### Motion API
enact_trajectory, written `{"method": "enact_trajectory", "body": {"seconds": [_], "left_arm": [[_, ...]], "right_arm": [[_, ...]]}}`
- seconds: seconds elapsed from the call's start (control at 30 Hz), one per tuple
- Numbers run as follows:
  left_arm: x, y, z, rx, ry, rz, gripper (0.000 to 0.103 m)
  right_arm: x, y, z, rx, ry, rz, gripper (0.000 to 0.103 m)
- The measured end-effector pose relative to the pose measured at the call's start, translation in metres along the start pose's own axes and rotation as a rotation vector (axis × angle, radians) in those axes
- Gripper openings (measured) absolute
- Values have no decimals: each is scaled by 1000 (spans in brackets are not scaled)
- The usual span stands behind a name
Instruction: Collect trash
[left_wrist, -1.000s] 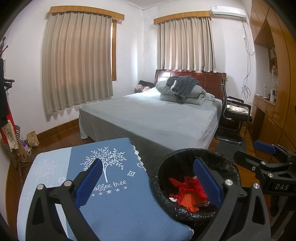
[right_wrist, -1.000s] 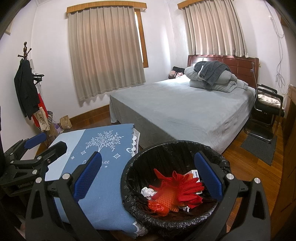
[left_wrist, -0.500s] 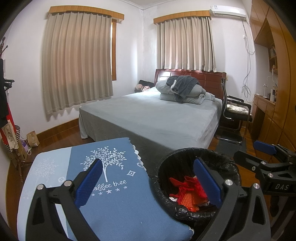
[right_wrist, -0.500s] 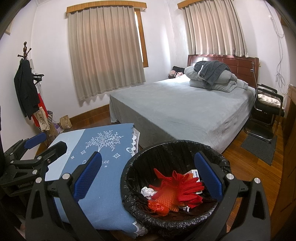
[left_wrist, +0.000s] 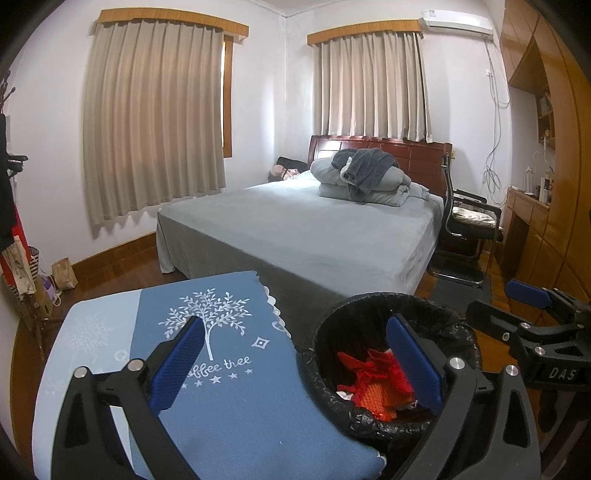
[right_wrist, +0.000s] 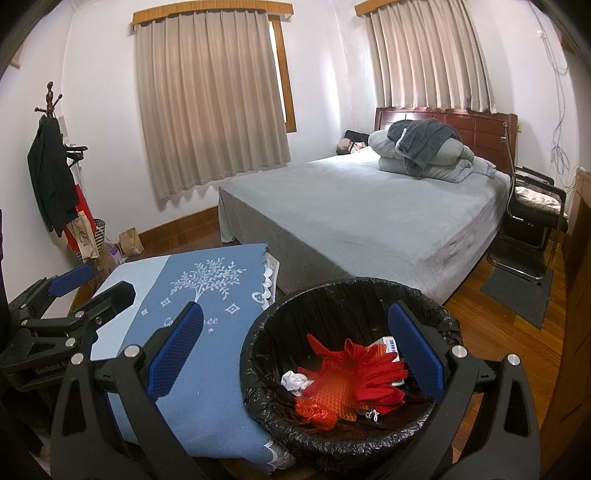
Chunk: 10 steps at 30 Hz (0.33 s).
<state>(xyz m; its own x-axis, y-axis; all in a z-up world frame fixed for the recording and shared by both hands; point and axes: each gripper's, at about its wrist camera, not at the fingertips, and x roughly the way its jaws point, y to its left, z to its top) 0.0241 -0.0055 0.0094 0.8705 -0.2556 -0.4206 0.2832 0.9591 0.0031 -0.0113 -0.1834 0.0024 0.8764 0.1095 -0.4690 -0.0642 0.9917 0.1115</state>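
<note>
A bin with a black liner (right_wrist: 332, 295) (left_wrist: 332, 317) stands right of a table with a blue cloth (left_wrist: 236, 398) (right_wrist: 207, 295). In it lie red gloves (right_wrist: 354, 373) (left_wrist: 369, 369), an orange-red wrapper (right_wrist: 314, 410), a crumpled white paper (right_wrist: 293, 380) and a small white packet (right_wrist: 389, 341). My left gripper (left_wrist: 295, 365) is open and empty above the table's right edge. My right gripper (right_wrist: 293, 358) is open and empty above the bin. Each gripper also shows in the other's view: the right one (left_wrist: 528, 299), the left one (right_wrist: 72, 280).
A bed with a grey cover (right_wrist: 369, 206) and folded bedding (right_wrist: 424, 155) stands behind. A black chair (right_wrist: 532, 214) and a floor mat (right_wrist: 517, 291) are at the right, a wooden cabinet (left_wrist: 546, 206) beyond. A coat rack (right_wrist: 51, 166) and bags (right_wrist: 129, 240) stand left.
</note>
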Motion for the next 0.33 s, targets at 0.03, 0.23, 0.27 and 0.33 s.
{"method": "enact_trajectory", "body": {"seconds": [0.03, 0.23, 0.27, 0.33], "left_arm": [[1, 0, -2, 1, 0, 1, 97], [1, 0, -1, 1, 0, 0, 97], [1, 0, -1, 1, 0, 0, 97], [0, 0, -1, 1, 1, 0, 97]], "right_arm": [[0, 0, 0, 0, 0, 0, 97], [0, 0, 1, 1, -1, 0, 97], [-1, 1, 1, 1, 0, 0, 97], [-1, 0, 1, 1, 0, 0, 97]]}}
